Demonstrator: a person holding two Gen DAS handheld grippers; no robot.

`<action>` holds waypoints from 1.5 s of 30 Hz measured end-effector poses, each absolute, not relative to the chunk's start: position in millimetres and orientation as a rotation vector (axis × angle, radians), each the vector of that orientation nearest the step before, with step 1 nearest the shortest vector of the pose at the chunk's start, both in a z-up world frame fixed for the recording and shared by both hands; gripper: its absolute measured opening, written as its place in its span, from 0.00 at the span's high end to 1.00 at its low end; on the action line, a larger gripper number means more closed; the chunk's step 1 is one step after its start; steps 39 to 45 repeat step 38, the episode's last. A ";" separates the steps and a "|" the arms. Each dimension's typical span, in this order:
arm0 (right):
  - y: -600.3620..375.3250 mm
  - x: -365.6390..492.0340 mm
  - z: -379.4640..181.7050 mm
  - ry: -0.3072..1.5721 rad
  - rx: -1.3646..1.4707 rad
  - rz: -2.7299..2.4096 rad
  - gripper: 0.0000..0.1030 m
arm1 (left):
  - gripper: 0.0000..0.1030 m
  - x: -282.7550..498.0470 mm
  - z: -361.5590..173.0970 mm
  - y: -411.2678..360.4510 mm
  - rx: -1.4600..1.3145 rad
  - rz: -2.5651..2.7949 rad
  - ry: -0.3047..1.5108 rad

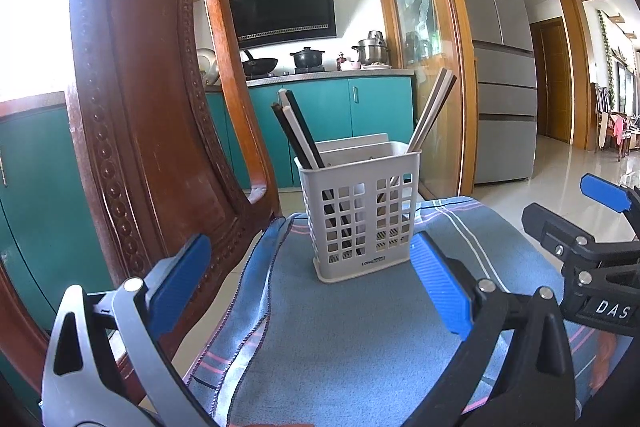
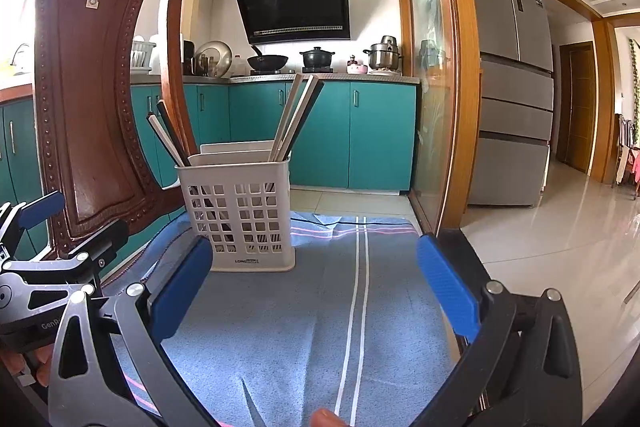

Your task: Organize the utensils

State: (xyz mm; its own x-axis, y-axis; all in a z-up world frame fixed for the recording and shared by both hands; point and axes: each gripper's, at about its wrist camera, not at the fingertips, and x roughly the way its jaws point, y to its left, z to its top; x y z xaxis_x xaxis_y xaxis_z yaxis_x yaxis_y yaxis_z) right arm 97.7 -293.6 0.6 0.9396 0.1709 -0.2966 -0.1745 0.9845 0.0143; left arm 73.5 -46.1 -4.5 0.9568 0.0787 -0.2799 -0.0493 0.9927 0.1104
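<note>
Both tools are spread wide, holding nothing. The left tool [image 1: 308,287] and right tool [image 2: 316,291] face the white holder [image 1: 360,211]. Chopsticks [image 1: 300,135] lean inside it

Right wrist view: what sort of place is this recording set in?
Most likely a home kitchen opening onto a tiled hall. Teal cabinets line the wall, a black range hood hangs over a stove with pots, and a steel fridge stands to the right.

You have a blue striped cloth [image 2: 320,307] covering the surface; on it, the white slotted basket [image 2: 240,219] stands upright near the cloth's far edge.
</note>
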 end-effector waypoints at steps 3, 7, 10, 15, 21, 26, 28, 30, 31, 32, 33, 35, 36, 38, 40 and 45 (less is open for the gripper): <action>-293.4 97.3 1.1 0.302 -0.013 0.177 0.03 | 0.03 73.4 -5.5 -46.9 0.108 0.064 0.288; -293.4 97.2 1.1 0.302 -0.013 0.177 0.03 | 0.03 73.8 -5.7 -46.7 0.105 0.064 0.289; -293.2 97.8 1.3 0.305 -0.018 0.177 0.03 | 0.03 74.3 -6.2 -47.5 0.103 0.060 0.293; -293.0 98.1 0.7 0.311 -0.037 0.181 0.03 | 0.03 72.5 -7.4 -53.1 0.124 0.071 0.283; -294.3 98.1 0.0 0.309 -0.042 0.178 0.03 | 0.03 71.6 -7.5 -54.0 0.130 0.075 0.284; -297.2 97.8 -0.2 0.309 -0.036 0.173 0.03 | 0.03 72.0 -7.5 -53.5 0.130 0.081 0.283; -296.7 98.4 -0.1 0.310 -0.035 0.172 0.03 | 0.03 72.7 -7.5 -52.7 0.127 0.079 0.286; -297.2 98.2 0.2 0.310 -0.037 0.171 0.03 | 0.03 73.2 -7.4 -52.4 0.126 0.076 0.289; -297.2 98.4 0.1 0.311 -0.039 0.169 0.03 | 0.03 73.5 -7.4 -52.6 0.128 0.077 0.291; -296.9 98.9 -0.4 0.312 -0.040 0.168 0.03 | 0.03 74.1 -7.4 -52.4 0.129 0.077 0.292; -297.0 99.3 -0.4 0.313 -0.040 0.167 0.03 | 0.03 74.7 -7.4 -51.9 0.128 0.077 0.294; -297.5 100.6 -0.8 0.314 -0.040 0.165 0.03 | 0.03 77.0 -8.6 -50.8 0.120 0.076 0.304; -297.8 101.4 -1.4 0.316 -0.040 0.162 0.03 | 0.03 79.2 -9.6 -50.2 0.114 0.074 0.316; -299.5 105.1 -4.1 0.327 -0.037 0.152 0.03 | 0.03 89.2 -14.8 -49.7 0.108 0.079 0.373; -299.5 105.1 -4.1 0.327 -0.037 0.152 0.03 | 0.03 89.2 -14.8 -49.7 0.108 0.079 0.373; -299.5 105.1 -4.1 0.327 -0.037 0.152 0.03 | 0.03 89.2 -14.8 -49.7 0.108 0.079 0.373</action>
